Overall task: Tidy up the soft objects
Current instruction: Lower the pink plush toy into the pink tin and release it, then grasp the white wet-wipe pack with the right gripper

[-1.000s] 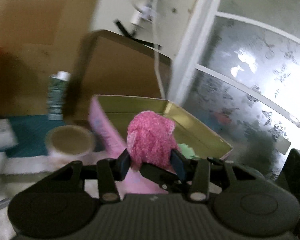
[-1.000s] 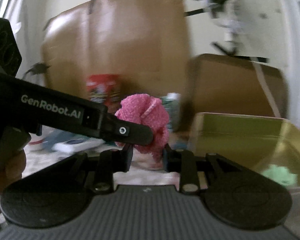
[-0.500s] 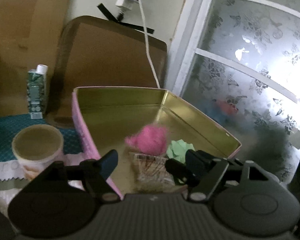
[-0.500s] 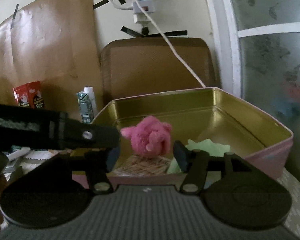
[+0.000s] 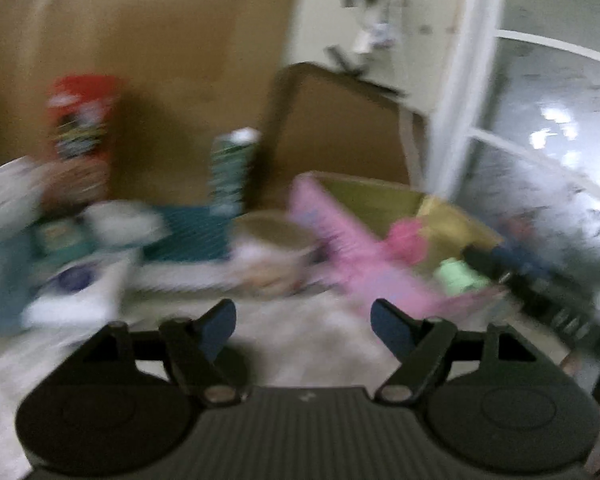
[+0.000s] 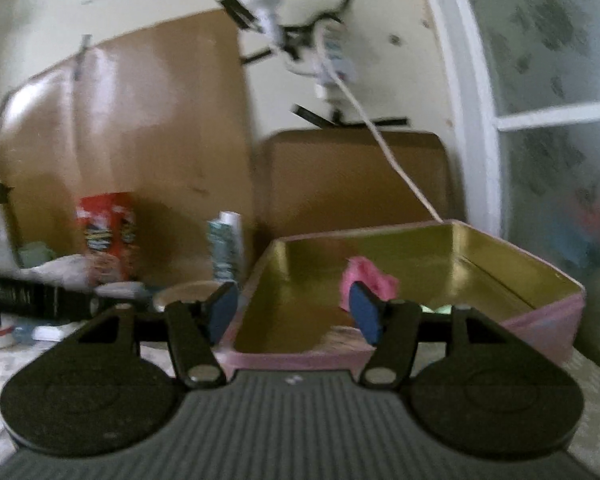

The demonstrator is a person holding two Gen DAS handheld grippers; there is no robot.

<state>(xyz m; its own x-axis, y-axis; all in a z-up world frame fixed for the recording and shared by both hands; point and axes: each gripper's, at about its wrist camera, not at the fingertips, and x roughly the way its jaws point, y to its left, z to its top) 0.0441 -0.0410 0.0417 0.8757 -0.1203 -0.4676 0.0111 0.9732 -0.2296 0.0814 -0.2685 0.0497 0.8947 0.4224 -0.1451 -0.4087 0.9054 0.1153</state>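
Note:
A fluffy pink soft toy lies inside the pink tin box with a gold inside; it also shows in the blurred left wrist view. A light green soft thing lies beside it in the box. My left gripper is open and empty, back from the box over the table. My right gripper is open and empty, just in front of the box's near wall.
A paper cup stands left of the box. A green carton and a red packet stand at the back against brown cardboard. A white cable hangs behind the box. A frosted window is at right.
Both grippers held the pink toy, then let it drop into the box. Both have since opened wide and pulled back, the left one swinging to the left.

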